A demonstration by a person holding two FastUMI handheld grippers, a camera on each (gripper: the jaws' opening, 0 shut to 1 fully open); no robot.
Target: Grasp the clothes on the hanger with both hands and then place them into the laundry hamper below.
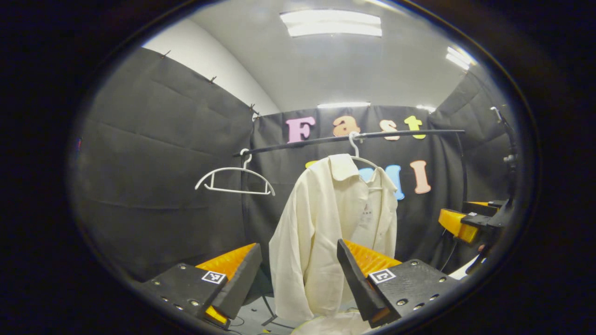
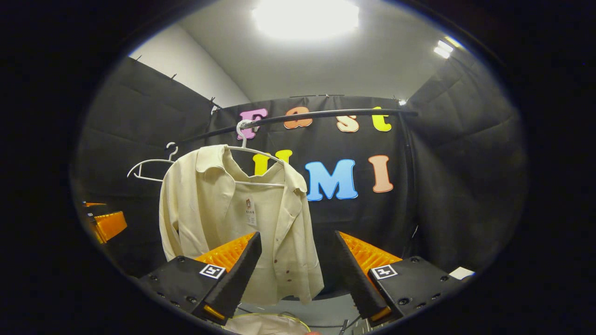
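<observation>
A cream, long-sleeved button-front shirt (image 1: 326,223) hangs on a white wire hanger (image 1: 356,149) from a thin black horizontal rail (image 1: 354,137) in front of the black cloth wall. A small tag (image 2: 251,211) is sewn inside the shirt's back below the collar, with a dark mark and some print on it (too small to read). Square black-and-white marker stickers (image 1: 214,277) sit on the finger mounts of each tool.

A second white plastic hanger (image 1: 235,179), bare, hangs further left on the same rail.

The left gripper (image 1: 298,274) has its fingers spread wide, holding nothing, aimed at the lower half of the shirt and apart from it. The right gripper (image 2: 298,265) is likewise wide open and empty, the shirt's hem showing between and behind its fingers. In the left gripper view, the right gripper shows at the right edge, partly cut off.

The laundry hamper (image 2: 267,323) is barely visible: a pale rim and cloth at the bottom edge, below the shirt, mostly cropped.
</observation>
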